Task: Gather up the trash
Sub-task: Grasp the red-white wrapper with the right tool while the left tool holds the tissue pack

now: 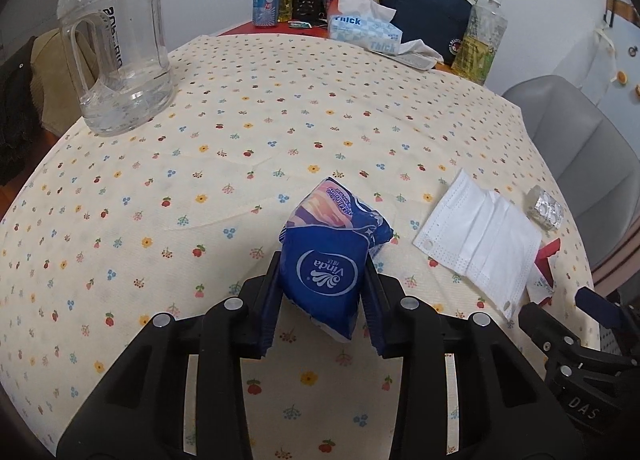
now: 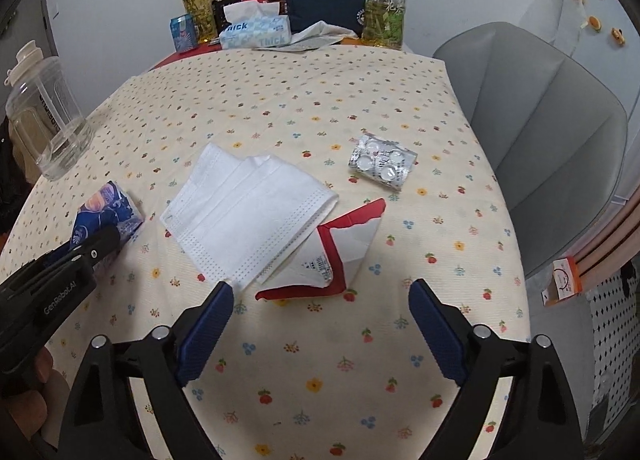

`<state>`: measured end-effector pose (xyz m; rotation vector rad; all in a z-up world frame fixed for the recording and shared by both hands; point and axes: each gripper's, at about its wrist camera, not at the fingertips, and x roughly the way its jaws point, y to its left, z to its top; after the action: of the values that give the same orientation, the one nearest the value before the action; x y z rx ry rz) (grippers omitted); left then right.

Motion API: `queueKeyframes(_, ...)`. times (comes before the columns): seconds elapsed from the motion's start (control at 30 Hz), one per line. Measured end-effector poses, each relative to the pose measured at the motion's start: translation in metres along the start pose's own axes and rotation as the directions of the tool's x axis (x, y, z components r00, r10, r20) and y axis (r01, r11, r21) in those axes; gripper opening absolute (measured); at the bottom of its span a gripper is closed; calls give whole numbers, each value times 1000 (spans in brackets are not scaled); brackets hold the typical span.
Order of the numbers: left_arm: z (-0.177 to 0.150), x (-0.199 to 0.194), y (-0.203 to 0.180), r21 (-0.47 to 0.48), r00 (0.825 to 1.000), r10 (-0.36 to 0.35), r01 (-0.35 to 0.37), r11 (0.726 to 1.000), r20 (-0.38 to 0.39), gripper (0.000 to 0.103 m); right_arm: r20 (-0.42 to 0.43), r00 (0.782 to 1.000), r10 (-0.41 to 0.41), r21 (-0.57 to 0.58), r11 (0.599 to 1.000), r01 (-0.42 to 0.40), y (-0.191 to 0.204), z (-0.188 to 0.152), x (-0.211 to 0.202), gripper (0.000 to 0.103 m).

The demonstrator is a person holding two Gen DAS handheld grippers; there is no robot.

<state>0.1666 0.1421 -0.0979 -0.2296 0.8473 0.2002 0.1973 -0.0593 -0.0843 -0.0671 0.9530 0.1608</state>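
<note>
My left gripper [image 1: 322, 264] is shut on a blue Vinda tissue packet [image 1: 328, 256], held just above the flowered tablecloth; the packet also shows in the right wrist view [image 2: 106, 216]. My right gripper [image 2: 320, 288] is open and empty, low over the table just in front of a red-and-white torn wrapper [image 2: 340, 256]. A white face mask [image 2: 248, 212] lies partly over that wrapper. An empty silver pill blister [image 2: 382, 162] lies farther right. In the left wrist view the mask [image 1: 480, 244] and blister [image 1: 546, 210] lie to the right of the packet.
A big clear water jug [image 1: 116, 52] stands at the table's left. At the back are a tissue box [image 1: 364, 26], a navy bag [image 1: 432, 8], bottles [image 1: 480, 44] and a can [image 1: 266, 6]. A grey chair [image 2: 548, 132] stands at the right.
</note>
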Motion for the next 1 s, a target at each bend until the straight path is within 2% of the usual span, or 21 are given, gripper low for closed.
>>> queueKeyframes(0.03, 0, 0, 0, 0, 1000, 0, 0, 1000, 0, 37, -4, 1000, 6, 0, 1000, -6, 0, 0, 1, 80)
queueKeyframes(0.1, 0, 0, 0, -4, 1000, -5, 5, 1000, 0, 37, -16, 1000, 26, 2, 1000, -25, -1, -1, 2, 66)
queueKeyframes(0.23, 0, -1, 0, -2, 1000, 0, 0, 1000, -1, 37, -26, 999, 41, 11, 999, -41, -6, -4, 1, 45)
queueKeyframes(0.3, -2, -3, -2, 1, 1000, 3, -3, 1000, -1, 37, -30, 998, 56, 18, 998, -55, -10, -6, -2, 28)
queueKeyframes(0.4, -5, -6, -6, 2, 1000, 5, -5, 1000, -1, 37, -35, 997, 73, 20, 997, -73, -14, -9, -5, 12)
queueKeyframes(1.0, -25, -47, -44, 60, 998, -35, 33, 998, 45, 36, 54, 997, 63, 39, 997, -65, -42, -35, -62, 7)
